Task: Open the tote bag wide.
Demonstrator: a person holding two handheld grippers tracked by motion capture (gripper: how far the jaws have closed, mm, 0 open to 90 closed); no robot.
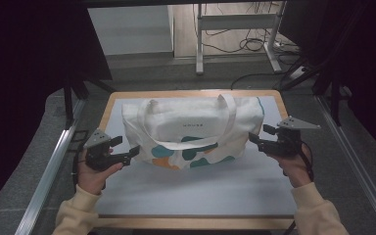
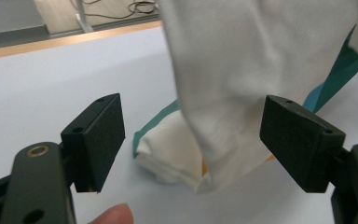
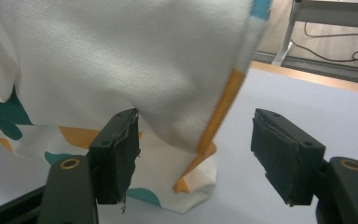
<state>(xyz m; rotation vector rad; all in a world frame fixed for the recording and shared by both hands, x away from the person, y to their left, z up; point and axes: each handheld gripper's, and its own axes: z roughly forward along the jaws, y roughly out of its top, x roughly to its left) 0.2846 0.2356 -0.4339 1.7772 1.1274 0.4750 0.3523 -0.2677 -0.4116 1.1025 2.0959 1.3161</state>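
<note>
A white cloth tote bag (image 1: 191, 128) with teal and orange patches lies on the pale table mat (image 1: 200, 191), its two handles draped over the front. My left gripper (image 1: 133, 152) is open at the bag's left lower corner (image 2: 177, 161), the corner lying between the jaws without touching them. My right gripper (image 1: 252, 138) is open at the bag's right end. In the right gripper view the bag's orange-edged corner (image 3: 193, 175) sits between the open jaws, nearer the left one.
The mat sits on a wooden-edged table (image 1: 191, 94). Metal rails (image 1: 49, 171) run along both sides. Beyond the table stand a white desk frame (image 1: 235, 29) and cables (image 1: 252, 44) on the floor. Open mat lies in front of the bag.
</note>
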